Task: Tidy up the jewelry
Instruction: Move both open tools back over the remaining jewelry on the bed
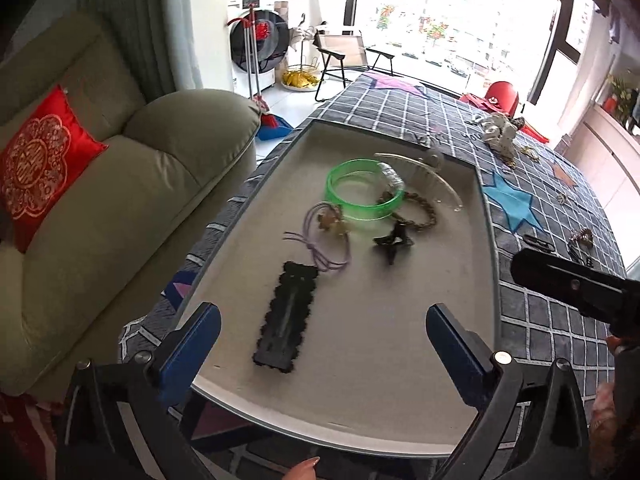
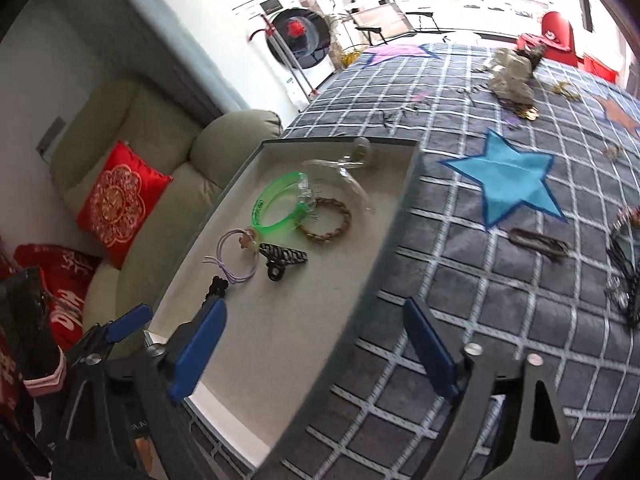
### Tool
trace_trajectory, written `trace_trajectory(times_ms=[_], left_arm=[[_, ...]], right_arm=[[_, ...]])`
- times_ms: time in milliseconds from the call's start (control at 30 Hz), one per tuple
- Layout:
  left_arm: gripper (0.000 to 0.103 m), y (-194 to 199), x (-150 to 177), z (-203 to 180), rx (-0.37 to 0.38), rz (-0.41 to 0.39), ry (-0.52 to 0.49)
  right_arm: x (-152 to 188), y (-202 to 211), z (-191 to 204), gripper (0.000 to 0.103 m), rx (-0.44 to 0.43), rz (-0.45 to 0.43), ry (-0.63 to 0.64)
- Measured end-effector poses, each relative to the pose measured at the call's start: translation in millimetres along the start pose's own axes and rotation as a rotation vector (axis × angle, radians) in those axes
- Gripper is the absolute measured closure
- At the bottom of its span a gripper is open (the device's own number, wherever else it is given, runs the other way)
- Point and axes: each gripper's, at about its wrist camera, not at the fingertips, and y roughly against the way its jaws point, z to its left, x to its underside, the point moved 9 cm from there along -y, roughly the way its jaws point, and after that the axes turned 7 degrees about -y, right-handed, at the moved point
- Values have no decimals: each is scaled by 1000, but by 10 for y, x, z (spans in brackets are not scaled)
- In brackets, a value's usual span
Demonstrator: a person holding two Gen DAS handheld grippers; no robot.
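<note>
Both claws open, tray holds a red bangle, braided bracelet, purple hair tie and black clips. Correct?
One error: the bangle is green, not red, as the left wrist view shows. The rest stands: left claw and right claw are open; the tray holds the braided bracelet, purple hair tie and black clips.

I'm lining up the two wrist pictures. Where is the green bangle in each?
Left wrist view: the green bangle lies near the far end of the tray, just above the picture's middle.
Right wrist view: the green bangle lies in the tray's far half, left of middle.
Shared landmark: the braided brown bracelet beside it.
</note>
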Motion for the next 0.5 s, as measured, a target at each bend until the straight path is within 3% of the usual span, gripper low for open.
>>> trace_trajectory(times_ms=[200, 300, 500], left_arm=[[0, 86, -35, -181, 4, -7, -40], [0, 163, -62, -296, -10, -31, -82], [0, 286, -104, -626, 11, -58, -164]], right_arm=[[97, 179, -250, 9, -4, -11, -49], [147, 253, -416, 0, 5, -18, -74], [186, 483, -723, 0, 31, -56, -122]])
